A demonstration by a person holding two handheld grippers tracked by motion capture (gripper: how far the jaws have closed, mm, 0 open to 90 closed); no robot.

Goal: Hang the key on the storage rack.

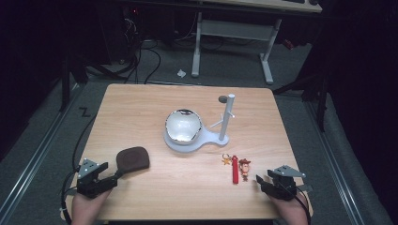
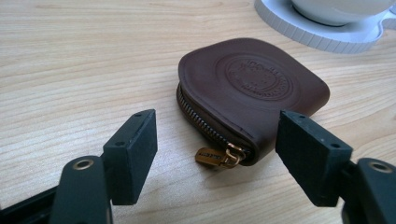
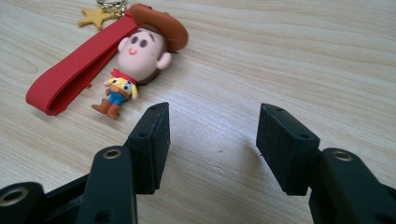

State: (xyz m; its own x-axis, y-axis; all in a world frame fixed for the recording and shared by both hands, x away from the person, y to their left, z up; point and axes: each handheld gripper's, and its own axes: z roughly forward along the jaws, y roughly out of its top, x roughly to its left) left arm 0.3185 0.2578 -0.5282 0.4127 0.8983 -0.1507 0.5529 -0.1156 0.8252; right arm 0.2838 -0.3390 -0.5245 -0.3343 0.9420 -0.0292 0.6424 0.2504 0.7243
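Note:
A brown leather zip pouch (image 1: pixel 133 158) (image 2: pixel 252 88) lies flat on the table's near left. My left gripper (image 1: pixel 110 174) (image 2: pixel 217 156) stands open just in front of it, the brass zip pull (image 2: pixel 218 157) between its jaws. A cowboy figure keychain (image 1: pixel 244 168) (image 3: pixel 135 60) with a red strap (image 1: pixel 234 169) (image 3: pixel 79 70) and a gold star (image 1: pixel 226 160) (image 3: pixel 95 17) lies at the near right. My right gripper (image 1: pixel 262 182) (image 3: pixel 212 144) is open, a little to the right of the figure, nothing between its jaws.
A shiny metal bowl (image 1: pixel 183 125) sits on a white base (image 1: pixel 190 145) (image 2: pixel 327 39) at the table's middle, with a white upright post (image 1: pixel 227 115) and side peg. A small dark disc (image 1: pixel 222 99) lies behind the post. Bare wood surrounds both grippers.

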